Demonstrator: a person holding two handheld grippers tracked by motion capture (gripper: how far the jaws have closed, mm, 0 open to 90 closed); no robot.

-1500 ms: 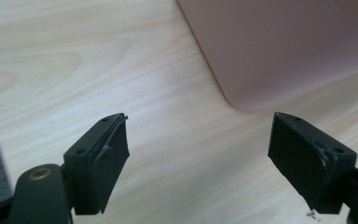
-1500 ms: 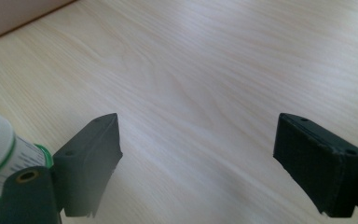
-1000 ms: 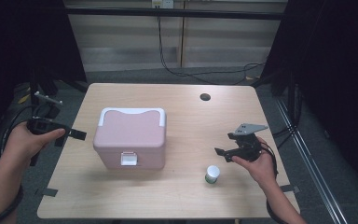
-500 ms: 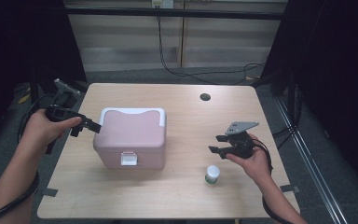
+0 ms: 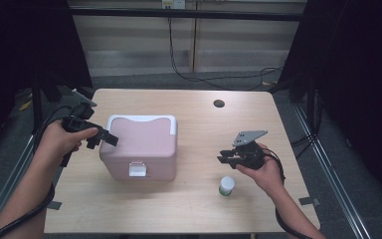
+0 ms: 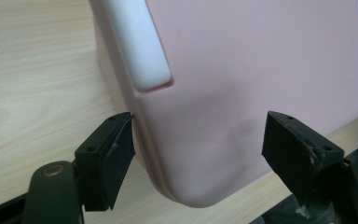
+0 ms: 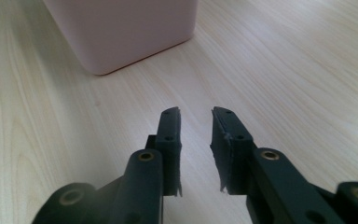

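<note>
1. Your left gripper [image 5: 101, 139] is at the pink box [image 5: 142, 147], jaws apart and straddling its near-left corner (in the left gripper view the left pad is at the wall, the right one clear of it). No clamp yet.
2. Your right gripper [image 5: 227, 157] hangs over bare table [image 5: 204, 209], jaws just closing to a narrow gap with nothing between them.
3. Progress looks early: box not gripped, lid down, white latch [image 5: 138, 170] at 6 o'clock on its front apparently fastened.
4. Left to do, as I read it: grip or steady the box, then open it.
5. Box: rounded pink plastic, white rim, centre-left on the table; small white-capped jar [image 5: 226, 185] sits at its 4 o'clock, apart.
</note>
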